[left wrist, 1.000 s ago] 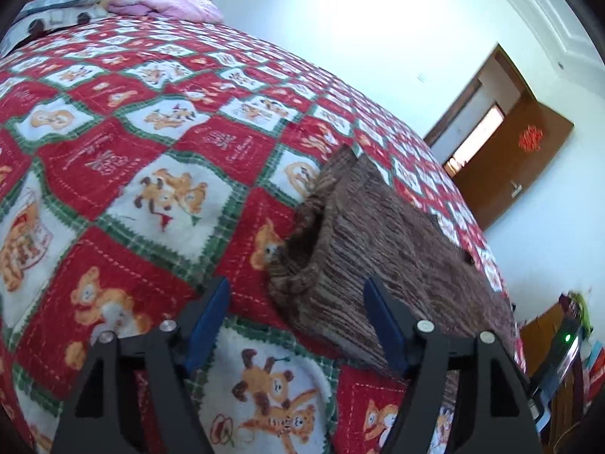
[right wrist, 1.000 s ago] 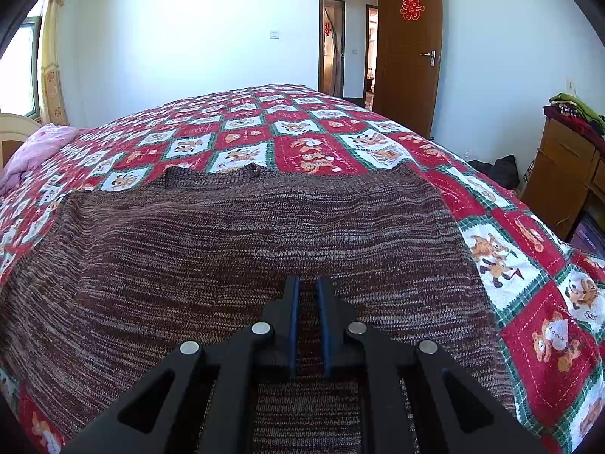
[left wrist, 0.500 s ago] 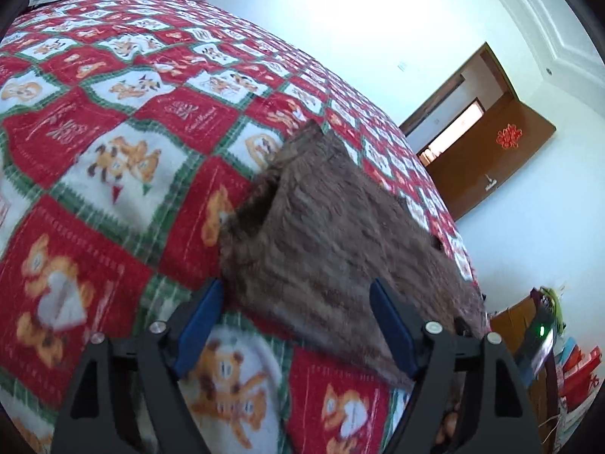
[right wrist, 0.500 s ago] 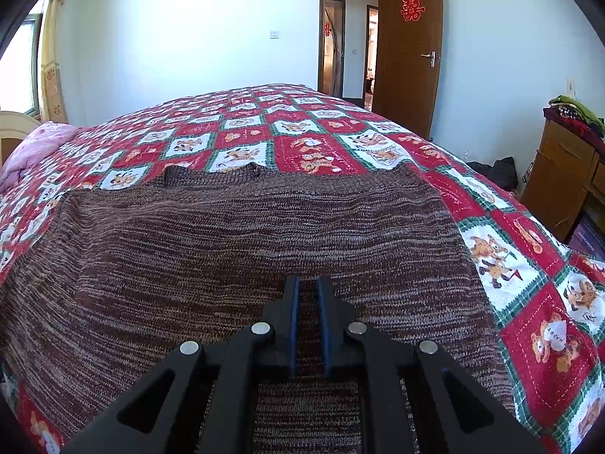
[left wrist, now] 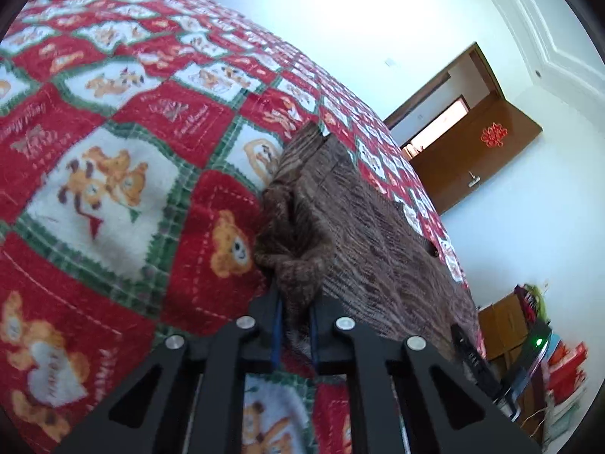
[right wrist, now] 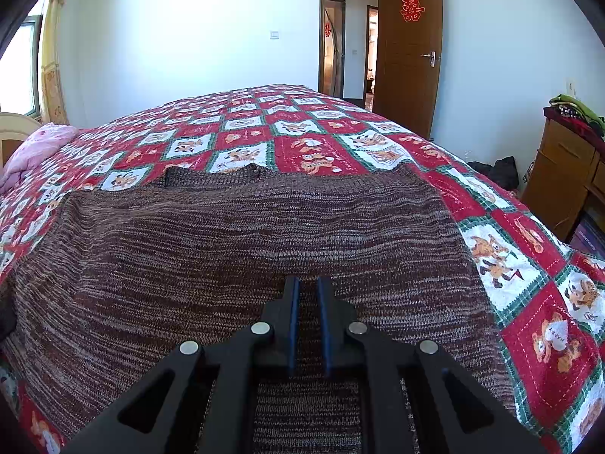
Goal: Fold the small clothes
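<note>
A brown knitted sweater point(right wrist: 227, 242) lies spread flat on the red, white and green bear-patterned bedspread point(right wrist: 302, 128). In the left wrist view the sweater point(left wrist: 378, 234) runs away to the right, and its near corner is bunched up. My left gripper point(left wrist: 295, 295) has that bunched corner between its blue pads, and its jaws are closing on the fabric. My right gripper point(right wrist: 308, 282) sits at the sweater's near edge. Its pads stand a narrow gap apart, pinching knit fabric that shows between and behind them.
A pink blanket point(right wrist: 34, 147) lies at the bed's far left by the headboard. A brown door point(right wrist: 410, 56) stands open beyond the bed. A wooden cabinet point(right wrist: 563, 174) with clothes on top is at the right, and a dark bag point(right wrist: 495, 172) lies on the floor.
The left gripper's jaws stood wide apart around the sweater's corner; now they have closed onto it, and the gripper has pushed slightly forward and tilted. The right gripper has not moved.
</note>
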A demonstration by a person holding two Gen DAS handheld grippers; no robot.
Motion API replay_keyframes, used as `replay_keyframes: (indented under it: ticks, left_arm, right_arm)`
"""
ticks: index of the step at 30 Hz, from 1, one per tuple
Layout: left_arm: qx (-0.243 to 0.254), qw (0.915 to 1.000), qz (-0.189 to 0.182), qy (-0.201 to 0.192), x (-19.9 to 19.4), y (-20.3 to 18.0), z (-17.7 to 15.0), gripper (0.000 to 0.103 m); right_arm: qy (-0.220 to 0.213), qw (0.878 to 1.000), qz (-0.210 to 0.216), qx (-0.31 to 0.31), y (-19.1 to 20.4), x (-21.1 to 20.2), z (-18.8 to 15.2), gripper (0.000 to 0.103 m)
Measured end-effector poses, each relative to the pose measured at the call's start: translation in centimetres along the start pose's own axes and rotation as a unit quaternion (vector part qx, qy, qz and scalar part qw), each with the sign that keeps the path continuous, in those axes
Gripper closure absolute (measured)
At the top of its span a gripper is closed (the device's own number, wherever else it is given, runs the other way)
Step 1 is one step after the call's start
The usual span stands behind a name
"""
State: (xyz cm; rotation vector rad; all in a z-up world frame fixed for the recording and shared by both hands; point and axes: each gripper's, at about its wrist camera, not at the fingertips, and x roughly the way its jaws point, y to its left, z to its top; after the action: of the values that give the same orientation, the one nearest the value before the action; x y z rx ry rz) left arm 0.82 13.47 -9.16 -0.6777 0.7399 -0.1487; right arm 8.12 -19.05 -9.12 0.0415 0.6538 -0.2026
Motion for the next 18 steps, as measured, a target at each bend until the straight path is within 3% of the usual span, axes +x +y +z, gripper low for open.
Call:
replay_keyframes:
  ticks: [4, 7, 8, 9, 13, 15, 18]
  left_arm:
    - [0.024, 0.9995, -0.013, -0.014, -0.7, -0.6, 0.4, 0.093]
    - [0.061, 0.9973, -0.025, -0.031, -1.2, -1.9, 0.4, 0.093]
    - [0.07, 0.9966, -0.027, -0.035, -1.2, -2.2, 0.4, 0.093]
    - [0.082, 0.9954, -0.031, -0.038, -1.4, -2.6, 0.2, 0.093]
    - [0.116, 0.9908, -0.041, -0.056, -2.0, -3.7, -0.2, 0.095]
    - [0.125, 0.9892, -0.046, -0.06, -2.1, -3.9, -0.3, 0.095]
    - [0.095, 0.9933, -0.048, -0.046, -1.3, -2.5, 0.0, 0.095]
  right_arm:
    - [0.005, 1.0, 0.012, 0.009, -0.2, -0.7, 0.7, 0.089]
    - [-0.013, 0.996, 0.082, 0.026, 1.3, -3.0, 2.8, 0.054]
    - [-0.022, 0.993, 0.112, 0.016, 2.6, -3.8, 3.8, 0.035]
    - [-0.027, 0.99, 0.138, 0.003, 3.9, -4.3, 4.6, 0.03]
    - [0.031, 0.969, 0.232, -0.084, 11.4, -3.2, 7.8, 0.03]
    - [0.071, 0.953, 0.278, -0.093, 14.5, -1.3, 8.9, 0.031]
    - [0.112, 0.947, 0.28, -0.108, 19.3, 1.9, 10.2, 0.031]
